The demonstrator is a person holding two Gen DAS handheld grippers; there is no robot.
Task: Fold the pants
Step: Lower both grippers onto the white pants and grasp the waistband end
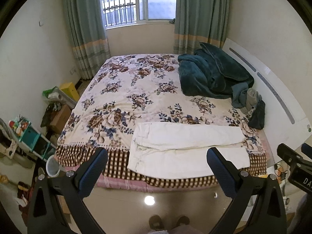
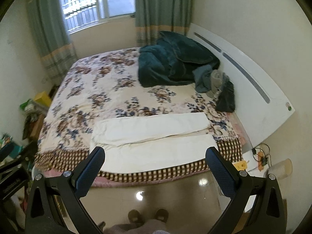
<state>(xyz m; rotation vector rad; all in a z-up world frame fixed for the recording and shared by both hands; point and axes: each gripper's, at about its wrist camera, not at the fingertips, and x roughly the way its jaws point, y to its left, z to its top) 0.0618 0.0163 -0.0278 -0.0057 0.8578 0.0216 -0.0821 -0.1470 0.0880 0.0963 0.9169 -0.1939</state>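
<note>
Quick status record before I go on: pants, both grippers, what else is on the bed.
pants: white, flat along near bed edge, both legs side by side, waist to the left, not yet folded
left gripper: jaws open, empty, short of the pants
right gripper: jaws open, empty, short of the pants
bed: floral cover
other items: teal blanket bunched by headboard; small clothes pile beside it

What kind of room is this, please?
Most likely a home bedroom: a large bed with a floral cover and a white headboard, a curtained window behind it, and white pants laid flat on the near edge.
</note>
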